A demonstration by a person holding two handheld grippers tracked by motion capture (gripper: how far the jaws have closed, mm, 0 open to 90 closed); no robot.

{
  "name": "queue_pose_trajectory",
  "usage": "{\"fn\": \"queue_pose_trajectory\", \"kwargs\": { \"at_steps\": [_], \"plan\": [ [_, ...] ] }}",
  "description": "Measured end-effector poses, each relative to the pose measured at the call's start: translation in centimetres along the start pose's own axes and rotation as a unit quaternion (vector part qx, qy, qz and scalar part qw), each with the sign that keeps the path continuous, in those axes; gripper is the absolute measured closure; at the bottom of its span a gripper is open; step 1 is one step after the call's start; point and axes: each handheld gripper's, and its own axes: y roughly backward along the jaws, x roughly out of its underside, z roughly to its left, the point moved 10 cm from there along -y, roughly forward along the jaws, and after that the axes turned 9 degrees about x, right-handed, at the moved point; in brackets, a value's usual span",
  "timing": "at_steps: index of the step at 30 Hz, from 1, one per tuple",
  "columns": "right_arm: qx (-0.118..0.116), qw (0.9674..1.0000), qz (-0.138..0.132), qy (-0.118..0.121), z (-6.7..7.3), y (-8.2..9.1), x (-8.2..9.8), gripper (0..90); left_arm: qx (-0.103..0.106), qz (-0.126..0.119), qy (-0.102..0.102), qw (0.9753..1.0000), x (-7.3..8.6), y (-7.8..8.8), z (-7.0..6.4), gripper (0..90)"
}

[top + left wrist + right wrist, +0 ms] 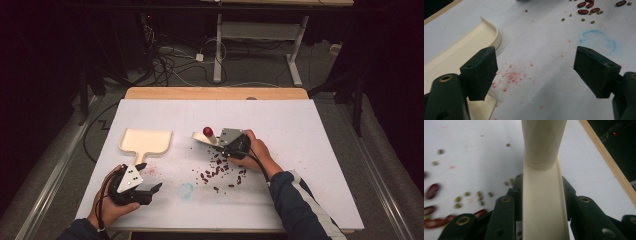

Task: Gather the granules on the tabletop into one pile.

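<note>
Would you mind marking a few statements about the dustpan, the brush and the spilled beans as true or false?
1. The right tool is shut on the cream brush handle. True.
2. The left tool grips the dustpan. False: its jaws stand open, with nothing between them.
3. Red beans lie scattered on the white table cover. True.
4. The beans are already inside the dustpan. False: they lie on the cover, to the right of it.
5. A blue ring mark shows on the cover. True.
</note>
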Motion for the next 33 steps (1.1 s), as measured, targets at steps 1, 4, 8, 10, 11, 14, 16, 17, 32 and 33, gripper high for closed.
{"fn": "queue_pose_trajectory", "kwargs": {
  "at_steps": [1,4,8,10,11,14,16,17,32,33],
  "plan": [
    [-0.008,0.9999,-0.004,0.005,0.4,0.4,0.1,67.3,0.002,0.000,0.002,1.0000,0.0,0.0,0.0,18.7],
    [-0.015,0.9996,-0.014,0.017,1.0,1.1,0.2,67.2,0.009,-0.002,0.012,0.9999,0.1,-0.1,0.0,18.7],
    [-0.044,0.9982,-0.035,0.022,2.2,2.9,0.2,67.4,0.008,-0.003,0.013,0.9999,0.1,0.0,0.0,18.7],
    [-0.052,0.9977,-0.039,0.022,2.7,3.8,0.4,67.4,0.008,-0.002,0.011,0.9999,0.1,0.0,-0.1,18.7],
    [-0.056,0.9974,-0.040,0.023,2.9,4.1,0.6,67.4,0.008,-0.001,0.011,0.9999,0.1,0.0,-0.1,18.7],
    [-0.054,0.9972,-0.044,0.028,2.9,5.3,1.0,67.6,0.010,0.000,0.009,0.9999,0.1,-0.1,-0.1,18.7],
    [-0.049,0.9974,-0.046,0.027,2.8,5.4,1.0,67.7,0.010,0.001,0.007,0.9999,0.0,-0.1,-0.2,18.7],
    [-0.046,0.9974,-0.048,0.027,2.6,5.6,1.0,67.8,0.010,0.001,0.006,0.9999,0.0,-0.1,-0.2,18.7],
    [0.021,0.9982,-0.051,-0.024,-0.9,3.9,-2.3,67.8,0.012,-0.001,0.006,0.9999,-0.4,-0.4,-0.1,18.7],
    [0.018,0.9983,-0.047,-0.028,-0.9,3.3,-2.6,67.9,0.013,-0.001,0.004,0.9999,-0.4,-0.4,-0.1,18.7]
  ]
}}
